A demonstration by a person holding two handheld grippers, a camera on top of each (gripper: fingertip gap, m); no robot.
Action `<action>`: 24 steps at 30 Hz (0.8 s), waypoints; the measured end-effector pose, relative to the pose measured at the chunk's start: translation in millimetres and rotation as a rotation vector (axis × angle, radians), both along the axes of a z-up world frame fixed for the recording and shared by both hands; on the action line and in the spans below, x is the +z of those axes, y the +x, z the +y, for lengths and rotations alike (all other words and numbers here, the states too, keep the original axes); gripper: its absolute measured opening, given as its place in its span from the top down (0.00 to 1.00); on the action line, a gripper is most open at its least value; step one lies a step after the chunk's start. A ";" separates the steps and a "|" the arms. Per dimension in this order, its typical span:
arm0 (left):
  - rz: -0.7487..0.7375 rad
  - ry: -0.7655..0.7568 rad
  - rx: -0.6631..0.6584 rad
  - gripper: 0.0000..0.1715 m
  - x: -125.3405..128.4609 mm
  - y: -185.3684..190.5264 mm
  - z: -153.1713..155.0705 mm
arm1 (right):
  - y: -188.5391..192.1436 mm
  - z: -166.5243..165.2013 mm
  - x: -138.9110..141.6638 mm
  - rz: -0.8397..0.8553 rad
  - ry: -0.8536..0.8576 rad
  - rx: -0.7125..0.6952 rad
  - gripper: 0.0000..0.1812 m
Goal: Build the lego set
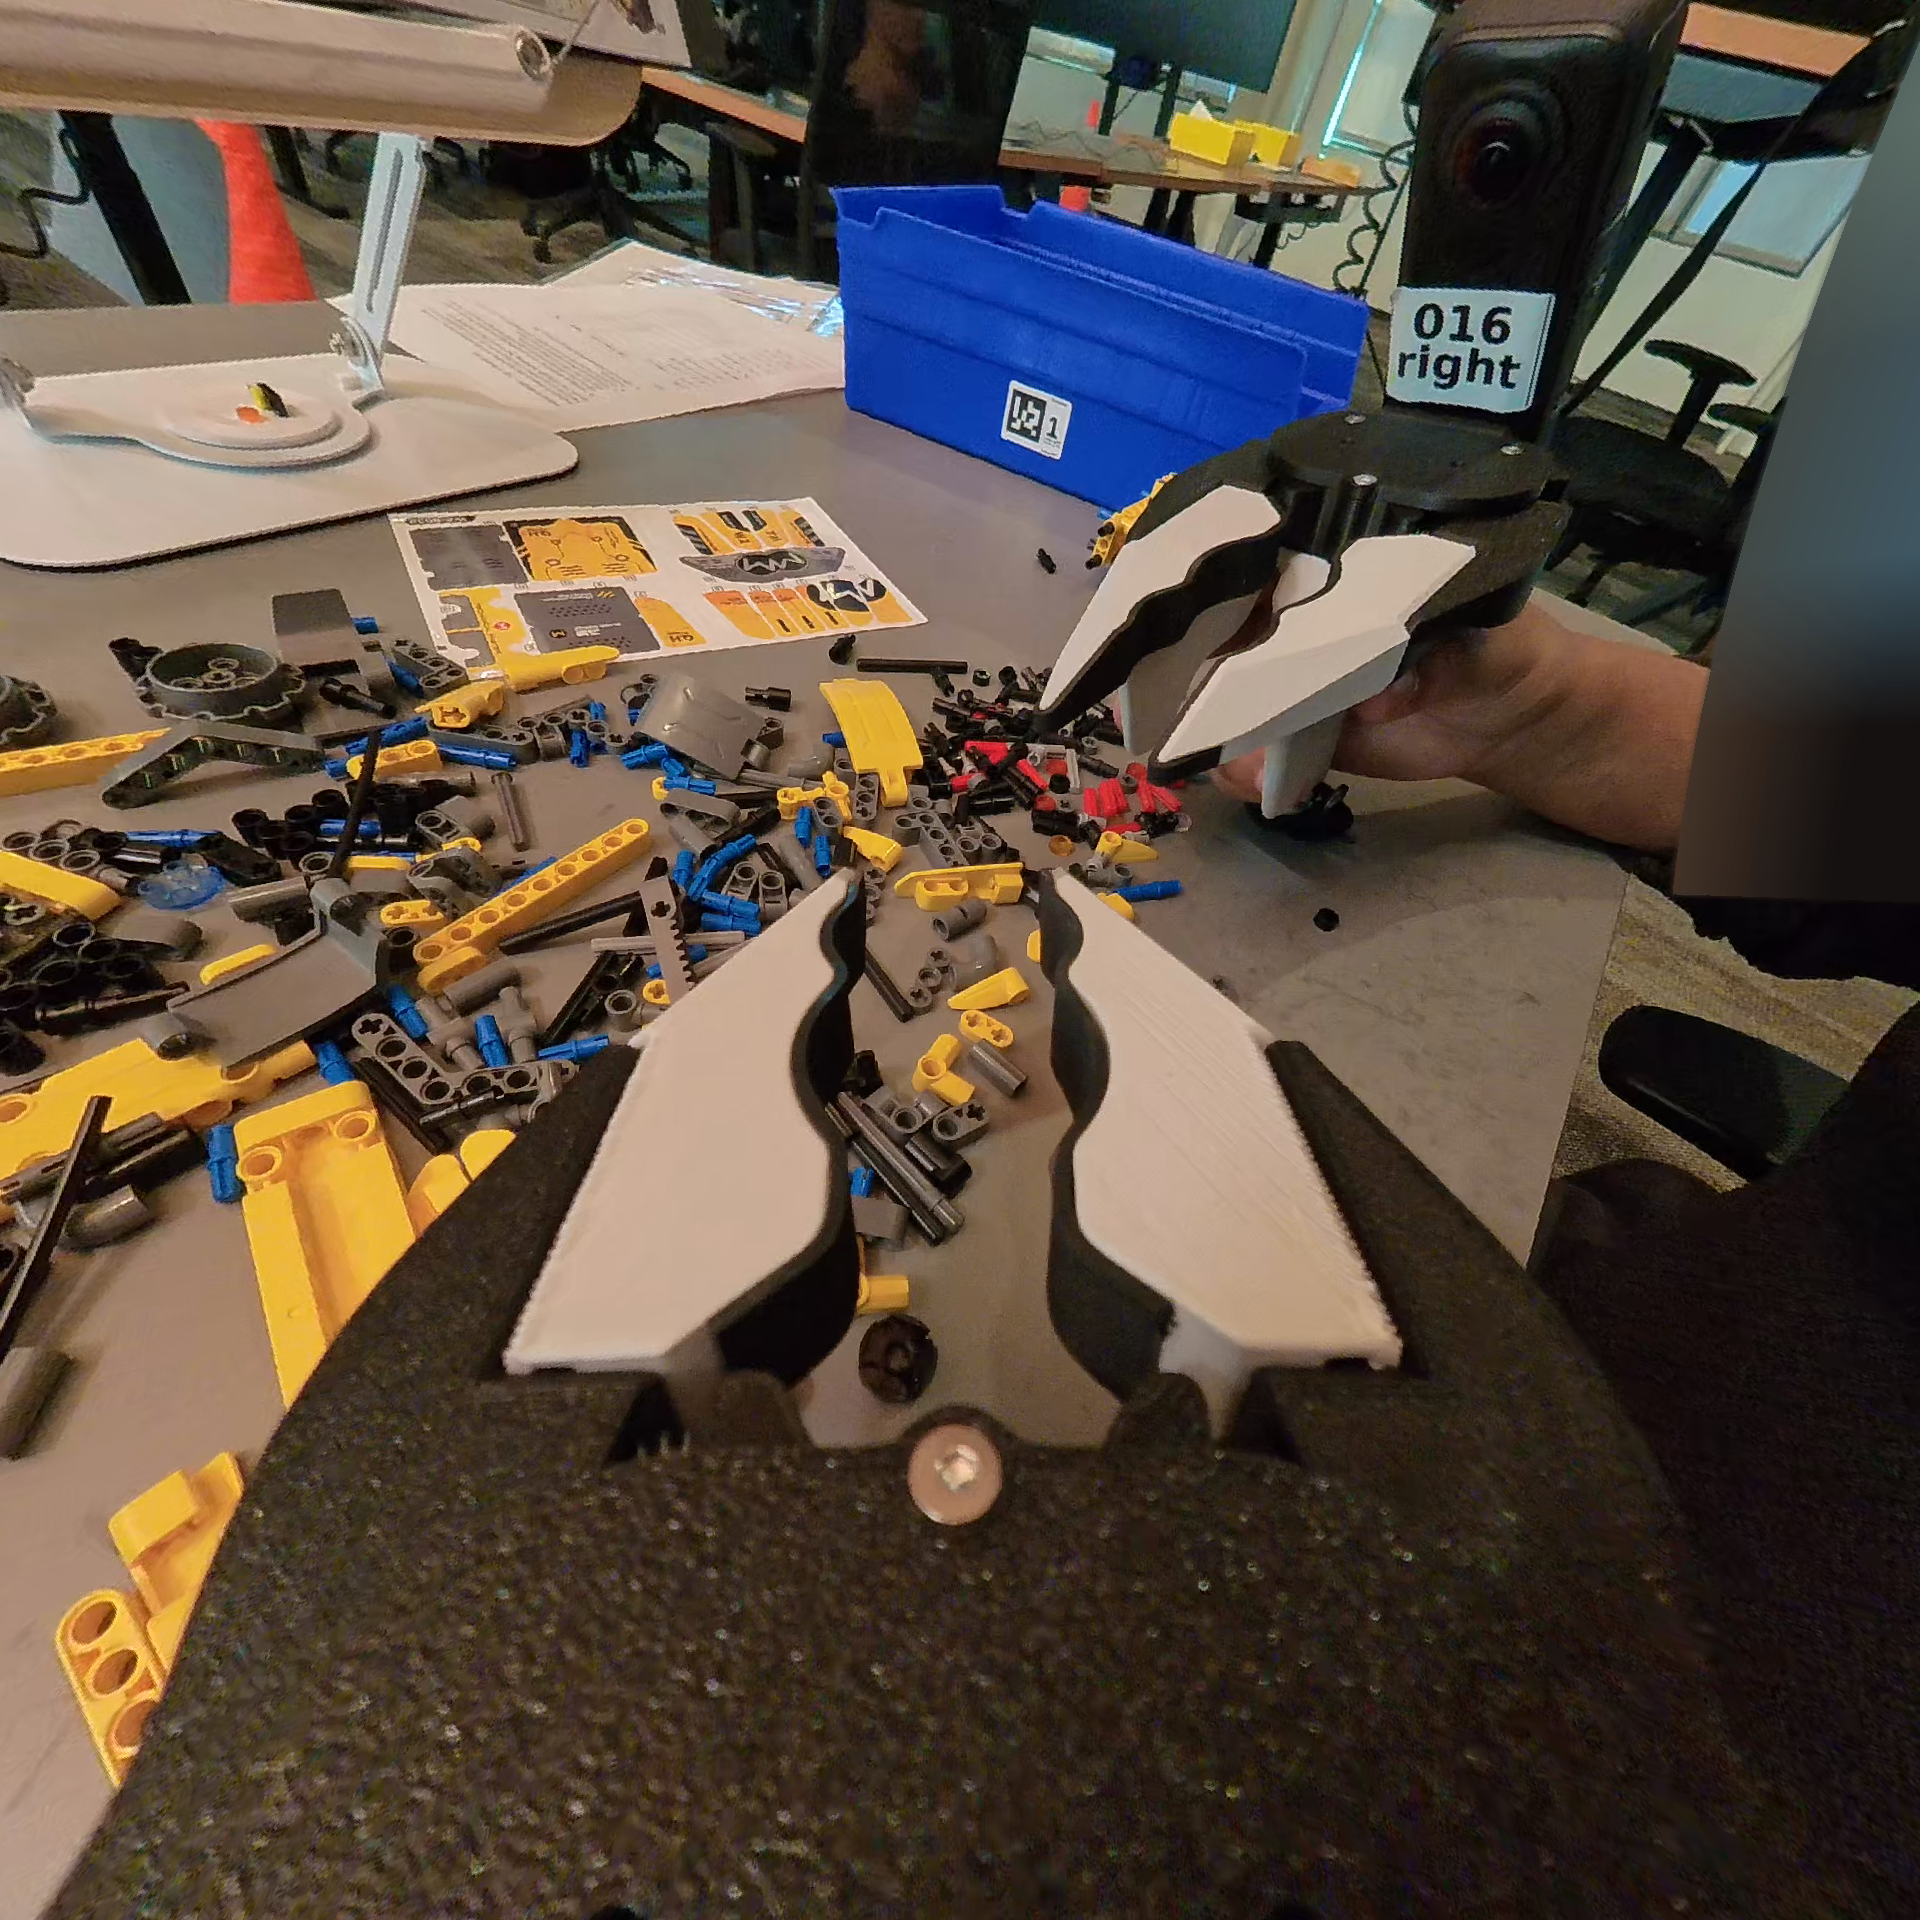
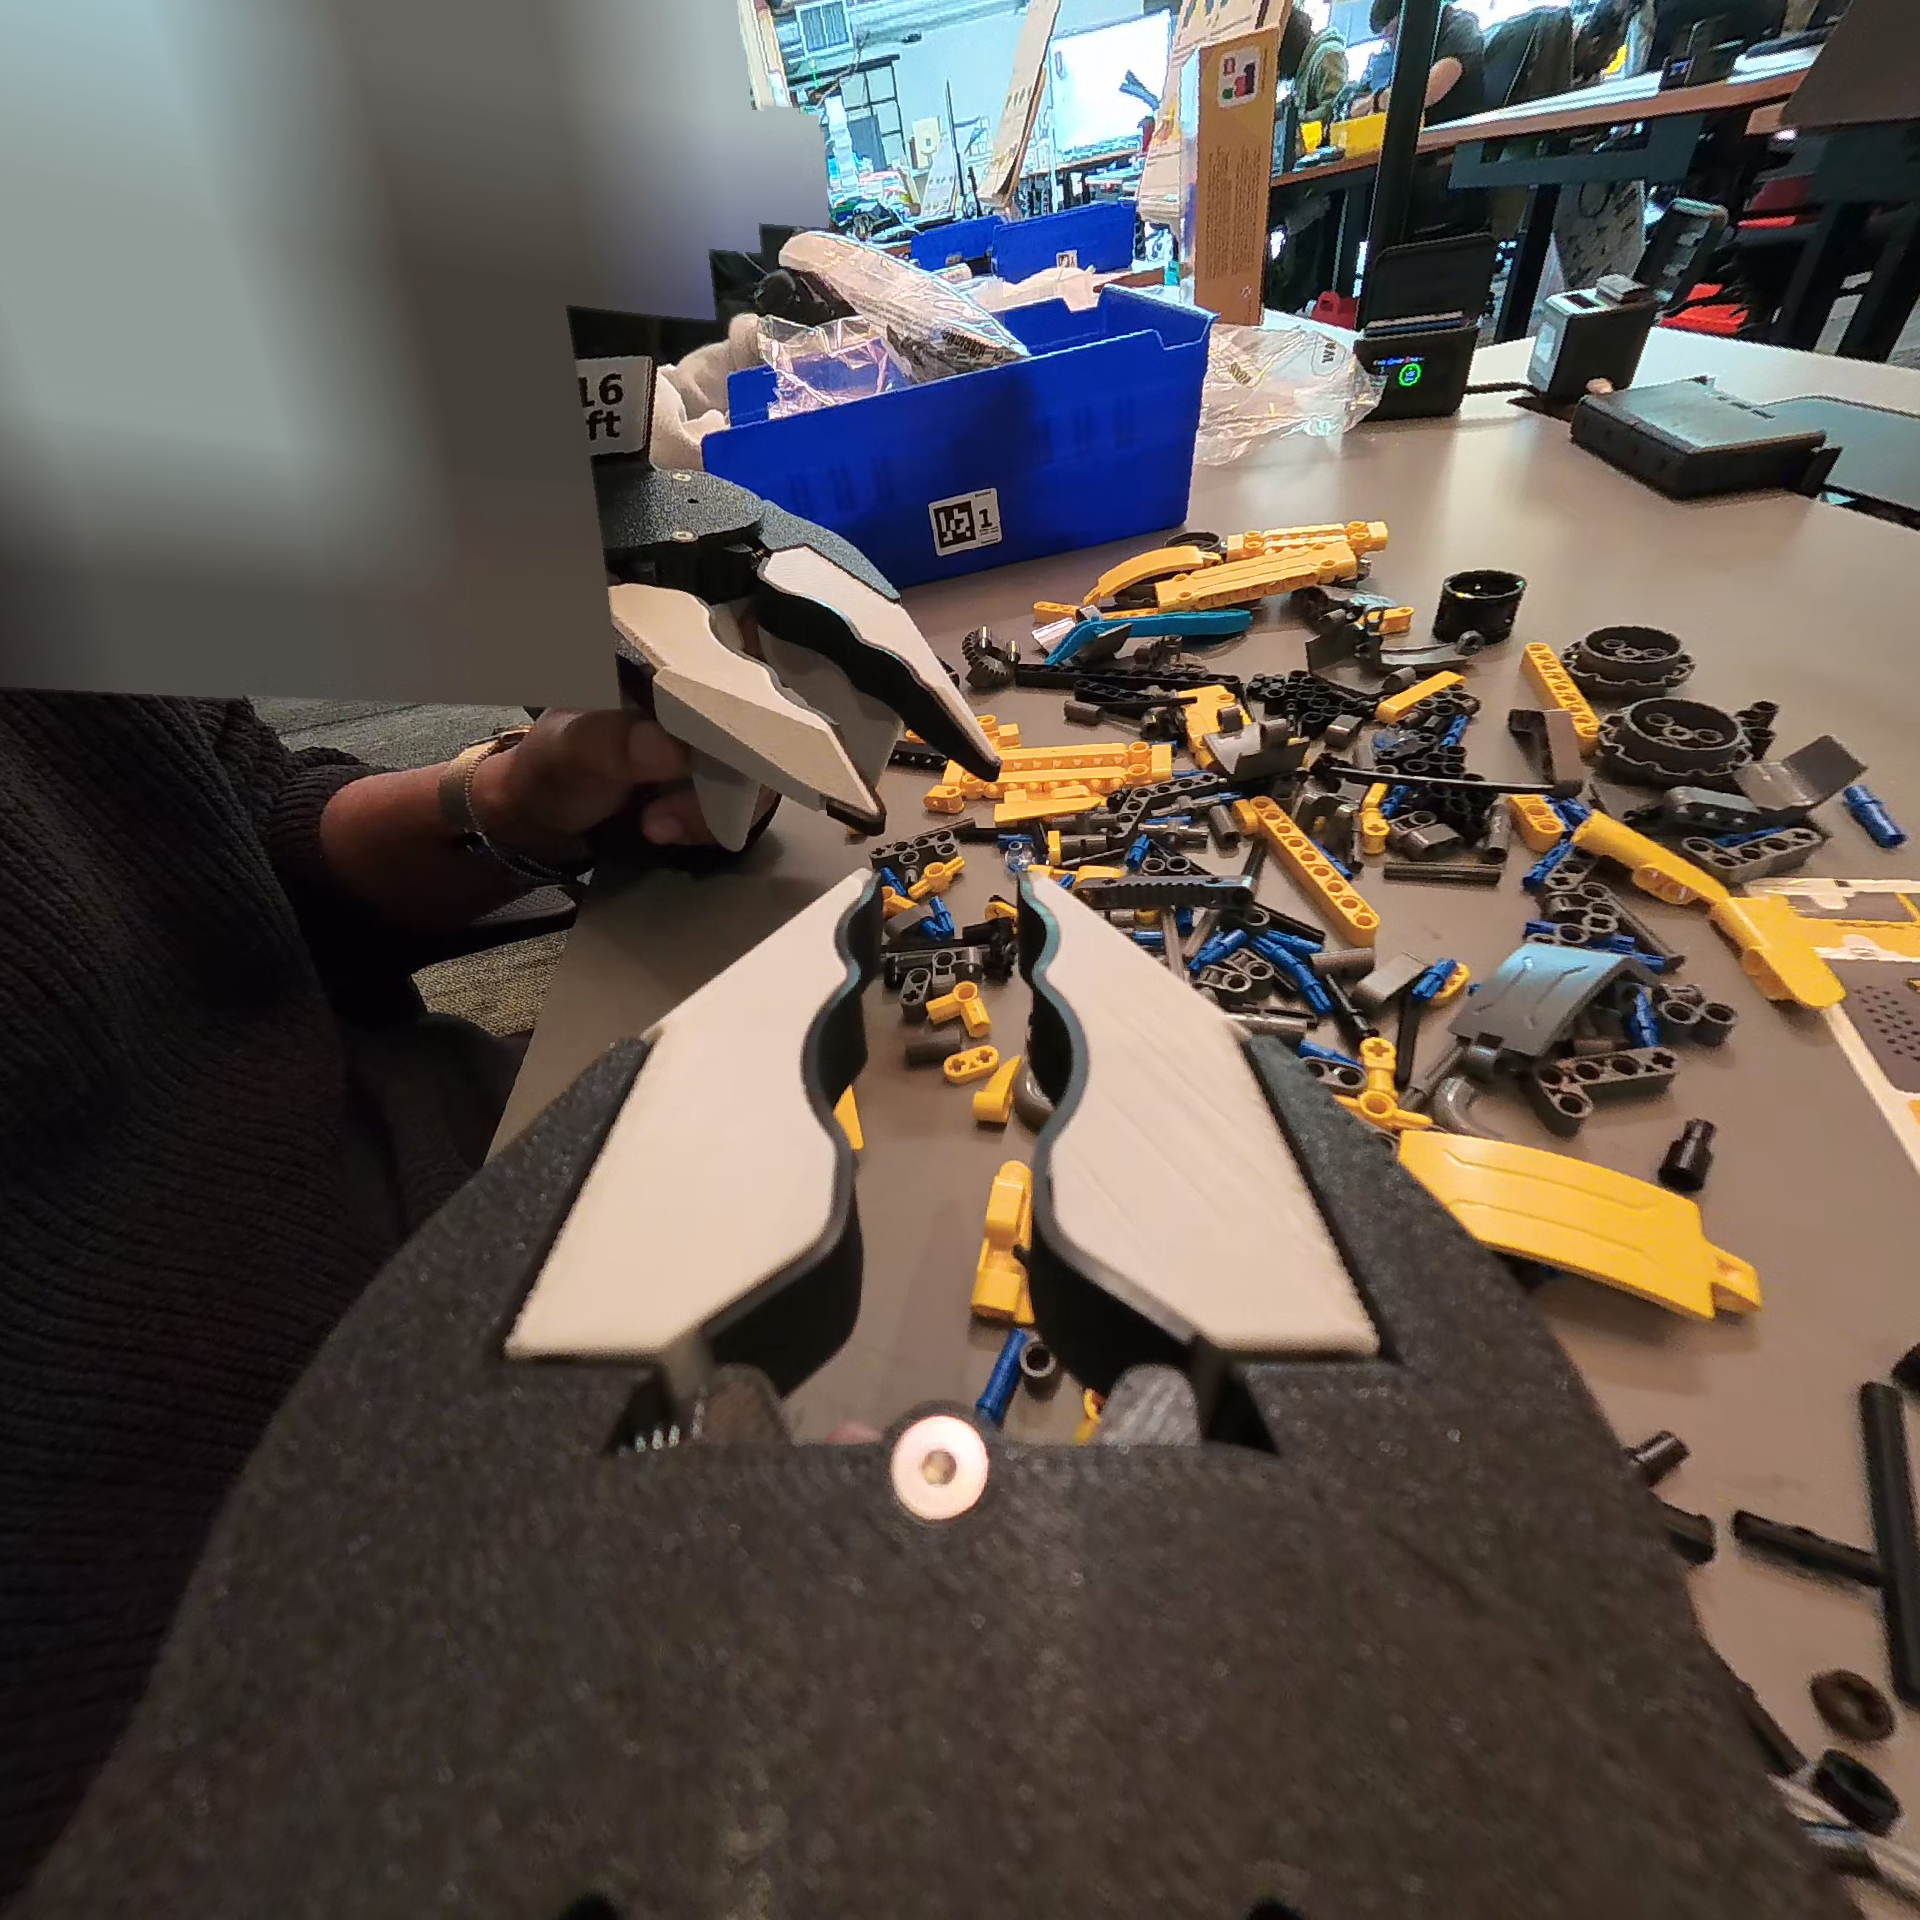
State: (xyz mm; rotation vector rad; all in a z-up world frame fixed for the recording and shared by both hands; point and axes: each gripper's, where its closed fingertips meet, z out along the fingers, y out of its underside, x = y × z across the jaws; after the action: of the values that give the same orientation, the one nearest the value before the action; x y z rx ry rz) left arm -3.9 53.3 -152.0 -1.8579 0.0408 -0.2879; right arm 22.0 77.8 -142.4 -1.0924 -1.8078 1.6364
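Nearest the lens in the left wrist view, the left gripper [image 1: 951, 894] hangs over the grey table [image 1: 1403, 997] with its white fingers [image 1: 727, 1122] parted to a moderate gap and nothing between them. Under that gap lies a small cluster of grey and black pins [image 1: 914, 1132], with a yellow wedge piece [image 1: 989, 990] a little farther on. Scattered building parts — yellow, black, grey and blue — spread across the table to the left, among them a long yellow perforated beam [image 1: 535, 902] and a large yellow panel [image 1: 317, 1216] near the camera.

Farther off on the right, the right gripper [image 1: 1107, 727] is held by a hand [image 1: 1507, 717] and tilts down toward a heap of red and black pins [image 1: 1049, 774]. Its tips stand apart and empty, just above the heap; whether they touch it I cannot tell.

In the right wrist view that same gripper's fingers [image 2: 1174, 1132] frame a yellow connector [image 2: 958, 1010] and a yellow bracket [image 2: 1003, 1236] lying loose on the table — neither is gripped.

A sticker sheet [image 1: 655, 582] lies flat beyond the parts, and a blue bin [image 1: 1081, 332] stands at the far side, with white papers [image 1: 603, 343] to its left.
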 end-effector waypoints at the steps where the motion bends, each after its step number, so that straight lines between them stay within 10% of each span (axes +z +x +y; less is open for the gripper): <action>1: 0.000 0.000 0.000 0.81 0.0 0.0 -0.1 | 0.0 -0.1 0.0 0.000 0.000 0.000 0.86; 11: 0.010 0.005 0.002 0.81 0.5 0.2 -0.4 | -2.8 14.3 4.1 0.027 0.026 -0.058 0.86; 24: -0.011 0.008 -0.003 0.81 1.2 -0.3 -0.8 | 12.6 79.3 77.5 0.329 -0.024 -0.304 0.87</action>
State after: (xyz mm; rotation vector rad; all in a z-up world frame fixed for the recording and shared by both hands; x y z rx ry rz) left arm -4.3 52.5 -150.8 -1.8486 0.0374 -0.2995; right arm 34.6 157.0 -64.9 -0.9839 -1.3452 1.5503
